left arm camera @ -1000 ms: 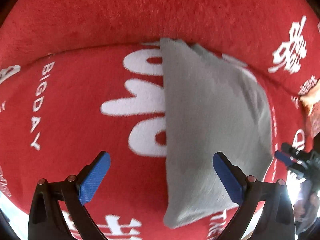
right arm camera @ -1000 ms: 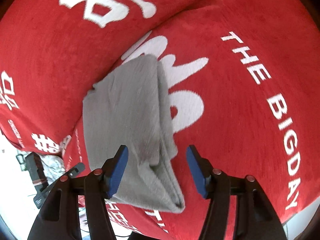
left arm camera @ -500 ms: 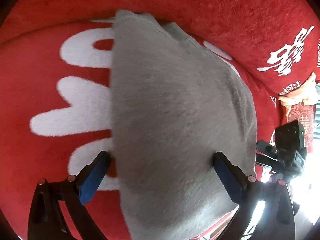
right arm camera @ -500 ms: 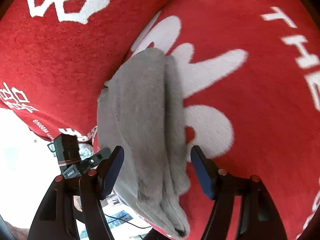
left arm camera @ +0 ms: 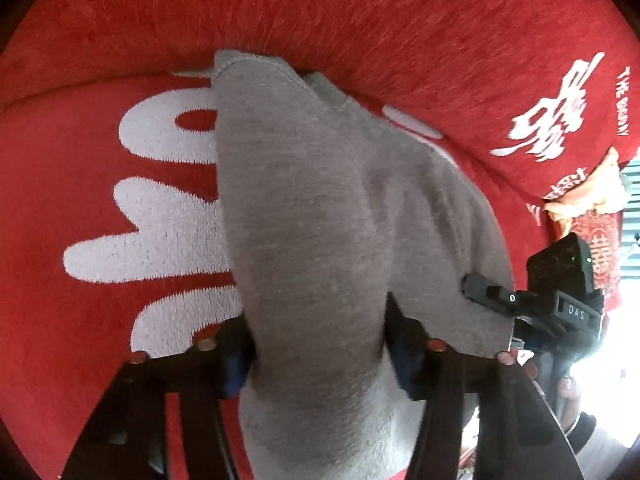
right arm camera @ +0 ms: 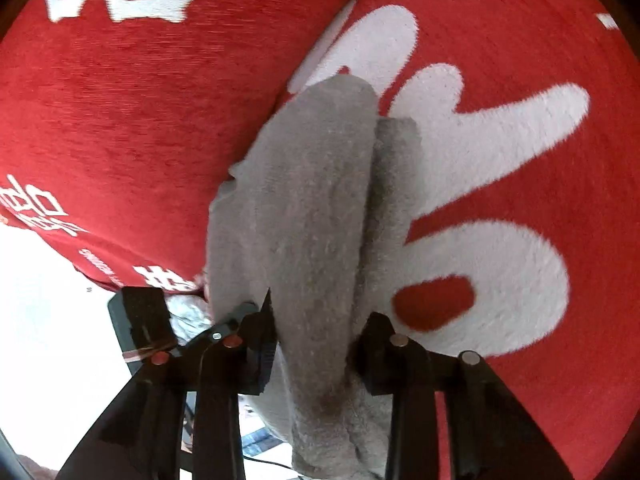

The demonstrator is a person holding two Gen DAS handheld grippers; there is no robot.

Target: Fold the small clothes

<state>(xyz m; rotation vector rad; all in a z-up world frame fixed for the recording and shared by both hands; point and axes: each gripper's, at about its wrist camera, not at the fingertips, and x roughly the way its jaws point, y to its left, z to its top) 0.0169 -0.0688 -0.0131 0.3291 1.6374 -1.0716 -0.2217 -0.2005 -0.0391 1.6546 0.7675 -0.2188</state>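
Note:
A folded grey garment (left arm camera: 320, 208) lies on a red seat cushion (left arm camera: 80, 184) with large white letters, its far end against the backrest. My left gripper (left arm camera: 318, 360) is closing on the garment's near end, and the cloth bunches up between its blue pads. In the right wrist view the same garment (right arm camera: 316, 200) runs away from me. My right gripper (right arm camera: 316, 344) is closing too, with a thick fold squeezed between its fingers. The right gripper (left arm camera: 520, 304) also shows at the garment's right edge in the left wrist view.
The red backrest (left arm camera: 360, 20) rises right behind the garment. The cushion's front edge drops to a bright floor (right arm camera: 48, 320). A red and orange bundle (left arm camera: 592, 208) sits at the far right. A hand (left arm camera: 568, 392) holds the right gripper.
Both grippers came down over the near end of the grey garment and their jaws narrowed from wide apart to pinching the cloth, which now bulges between them.

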